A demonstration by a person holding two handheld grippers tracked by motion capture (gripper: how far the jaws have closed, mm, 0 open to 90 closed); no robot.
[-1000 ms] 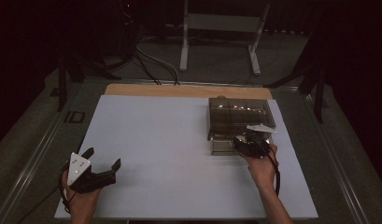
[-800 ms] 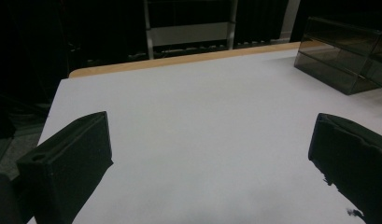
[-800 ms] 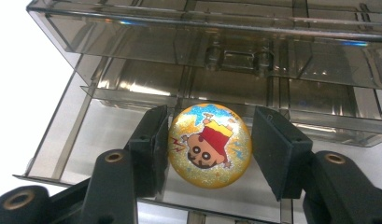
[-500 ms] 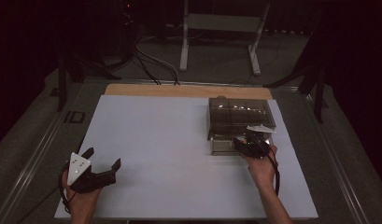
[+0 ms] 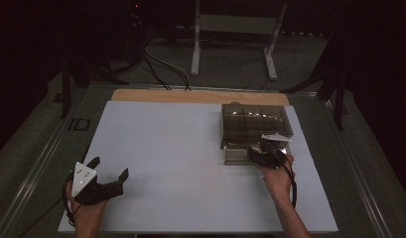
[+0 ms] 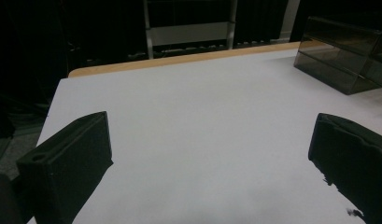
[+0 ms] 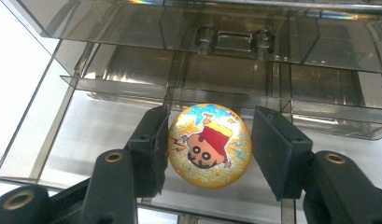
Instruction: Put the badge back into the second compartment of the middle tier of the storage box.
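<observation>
Two grippers, one ball, one clear drawer box. Left gripper [image 5: 108, 181] rests near front-left of white sheet [image 5: 166, 144], jaws wide apart, nothing betw. them. Right gripper [image 7: 207, 147] reaches into open drawer of smoky plastic box [image 5: 255, 124] at right; its pads clasp yellow cartoon ball [image 7: 209, 144] over drawer floor. Wooden table edge at back, dark room w/ cables and metal stand behind.

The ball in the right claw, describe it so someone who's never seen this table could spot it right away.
Start at the white table and find the smoky clear plastic drawer box on its right side. The ball sits between the jaws of the right claw, over the pulled-out bottom drawer. It is glittery yellow with a cartoon child in a red shirt, the lone colourful thing there.
</observation>
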